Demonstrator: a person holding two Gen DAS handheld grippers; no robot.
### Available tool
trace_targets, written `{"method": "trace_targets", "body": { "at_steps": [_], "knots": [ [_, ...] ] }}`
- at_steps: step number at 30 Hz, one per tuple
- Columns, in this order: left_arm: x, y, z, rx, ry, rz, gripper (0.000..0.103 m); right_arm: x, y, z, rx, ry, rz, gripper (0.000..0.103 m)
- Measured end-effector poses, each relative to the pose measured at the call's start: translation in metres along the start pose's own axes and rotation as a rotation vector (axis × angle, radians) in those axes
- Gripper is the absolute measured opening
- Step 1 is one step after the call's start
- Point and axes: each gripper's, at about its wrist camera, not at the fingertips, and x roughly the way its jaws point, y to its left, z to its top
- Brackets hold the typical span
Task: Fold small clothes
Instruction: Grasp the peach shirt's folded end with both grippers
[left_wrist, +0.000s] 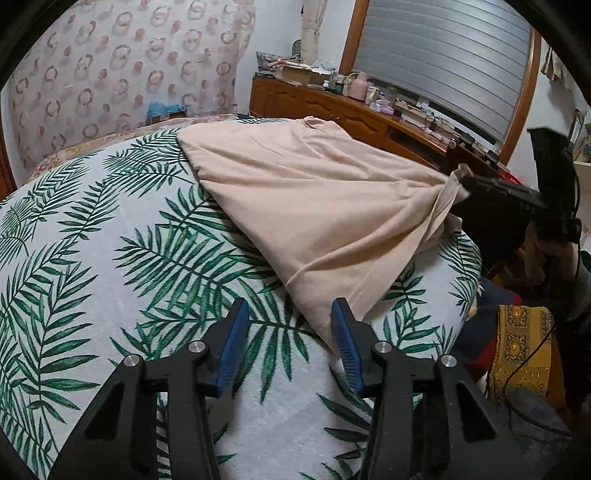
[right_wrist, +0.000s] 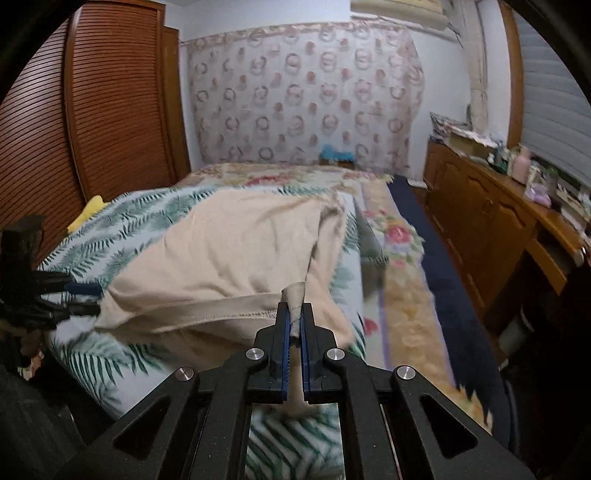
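No brand, label or writing can be read anywhere in either view.

The beige shirt (left_wrist: 295, 199) lies on the leaf-print sheet (left_wrist: 122, 258) that covers the bed (right_wrist: 402, 306). In the left wrist view it forms a rough triangle: its long axis runs from the far collar end down toward the near hem corner, which points at the left gripper (left_wrist: 290, 321). A second corner is drawn out to the right, bunched and lifted off the sheet.

The left gripper has its jaws wide apart, holding nothing; the hem corner lies just beside its right blue pad (left_wrist: 345, 343), though whether they touch cannot be told.

The right gripper (right_wrist: 294, 314) has its 2 jaws narrowed on a fold of the shirt's hem, with cloth sticking up above the tips and hanging down between the fingers.

A wooden dresser (left_wrist: 332, 107) with small items on top stands beyond the bed, under a shuttered window (left_wrist: 454, 55).
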Motion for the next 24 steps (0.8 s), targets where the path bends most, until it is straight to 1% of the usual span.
{"method": "trace_targets", "body": {
  "at_steps": [3,4,5,7,9,11,13,14,15,16,17,19,22,24],
  "knots": [
    [0.002,-0.003,0.001,0.009,0.005,-0.006,0.047,-0.001,-0.003,-0.012,0.018,0.042,-0.033,0.005],
    [0.003,-0.005,0.002,0.011,0.007,-0.011,0.045,-0.001,-0.002,-0.011,0.024,0.052,-0.032,0.005],
    [0.004,-0.006,0.002,0.013,0.011,-0.016,0.044,-0.001,-0.002,-0.013,0.031,0.059,-0.031,0.008],
    [0.007,-0.007,0.001,0.013,0.020,-0.024,0.041,-0.004,-0.001,-0.011,0.039,0.060,-0.033,0.010],
    [0.009,-0.007,0.002,0.014,0.019,-0.020,0.037,-0.007,0.001,-0.006,0.039,0.058,-0.039,0.020],
    [0.009,-0.008,0.001,0.014,0.024,-0.027,0.030,-0.008,0.001,0.002,0.038,0.052,-0.040,0.025],
    [0.009,-0.009,0.000,0.021,0.029,-0.032,0.015,-0.012,0.004,0.005,0.034,0.046,-0.016,0.030],
    [0.009,-0.009,0.000,0.025,0.032,-0.034,0.011,-0.014,0.007,0.007,0.028,0.045,-0.009,0.034],
    [0.008,-0.010,-0.001,0.025,0.038,-0.043,0.007,-0.013,0.009,0.006,0.018,0.045,-0.010,0.038],
    [0.007,-0.011,-0.001,0.026,0.040,-0.052,0.005,-0.016,0.010,0.007,0.006,0.042,-0.011,0.041],
    [0.002,-0.013,-0.002,0.035,0.034,-0.059,0.005,-0.018,0.012,0.007,0.002,0.039,-0.012,0.043],
    [-0.006,-0.018,-0.004,0.046,0.024,-0.076,0.005,-0.022,0.013,0.007,0.000,0.028,-0.005,0.043],
    [-0.017,-0.024,-0.006,0.061,0.011,-0.082,0.004,-0.024,0.014,0.008,0.000,0.008,-0.001,0.044],
    [-0.019,-0.025,-0.006,0.063,0.013,-0.087,0.004,-0.017,0.012,0.006,0.004,0.016,-0.009,0.044]
  ]
}}
